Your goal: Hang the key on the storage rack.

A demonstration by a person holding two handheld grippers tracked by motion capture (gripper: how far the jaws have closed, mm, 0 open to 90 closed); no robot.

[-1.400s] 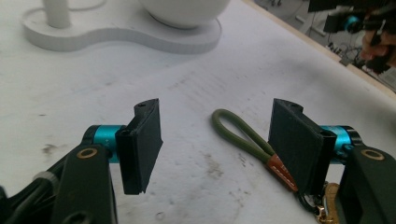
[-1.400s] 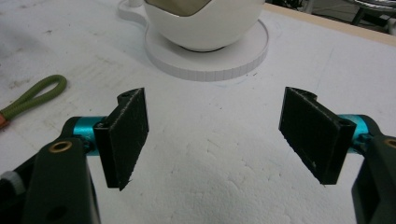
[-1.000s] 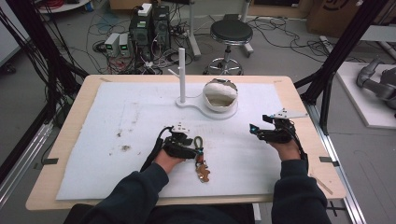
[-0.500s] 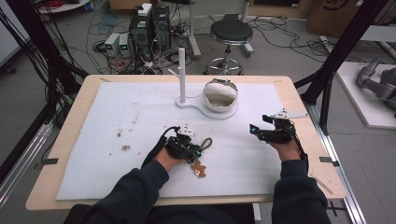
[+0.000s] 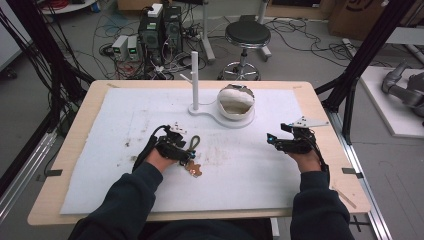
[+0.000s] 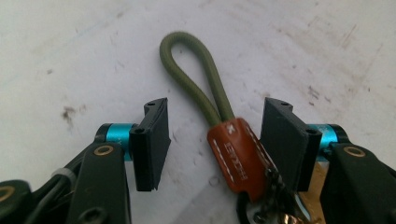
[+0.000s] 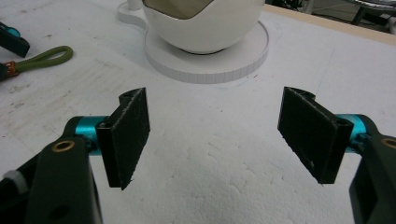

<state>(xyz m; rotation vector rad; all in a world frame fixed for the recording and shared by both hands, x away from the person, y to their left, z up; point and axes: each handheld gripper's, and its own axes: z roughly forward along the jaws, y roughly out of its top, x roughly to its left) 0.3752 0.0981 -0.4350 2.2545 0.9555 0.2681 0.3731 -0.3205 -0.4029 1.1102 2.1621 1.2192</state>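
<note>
A keychain lies on the white mat: an olive cord loop (image 5: 194, 142) (image 6: 191, 70), an orange leather tab (image 6: 236, 158) and metal pieces (image 5: 194, 169). My left gripper (image 5: 186, 151) (image 6: 215, 135) straddles it. Its jaws have just been opening, and the tab lies between them, close to the right pad (image 6: 282, 140), with no squeeze on it. Over at the mat's right side my right gripper (image 5: 272, 140) (image 7: 215, 121) stands open above bare mat, nothing between its pads. The cord loop (image 7: 42, 58) also lies at the far left of the right gripper view.
A white bowl (image 5: 236, 100) (image 7: 201, 23) sits on a round white base (image 7: 210, 63) at the mat's back centre, joined to an upright white post (image 5: 195, 75). The wooden table edge (image 5: 325, 130) runs just right of my right hand. Stains mark the mat (image 5: 127, 145).
My left gripper and the keychain have shifted left and slightly away from me across the mat. The right gripper has stayed put.
</note>
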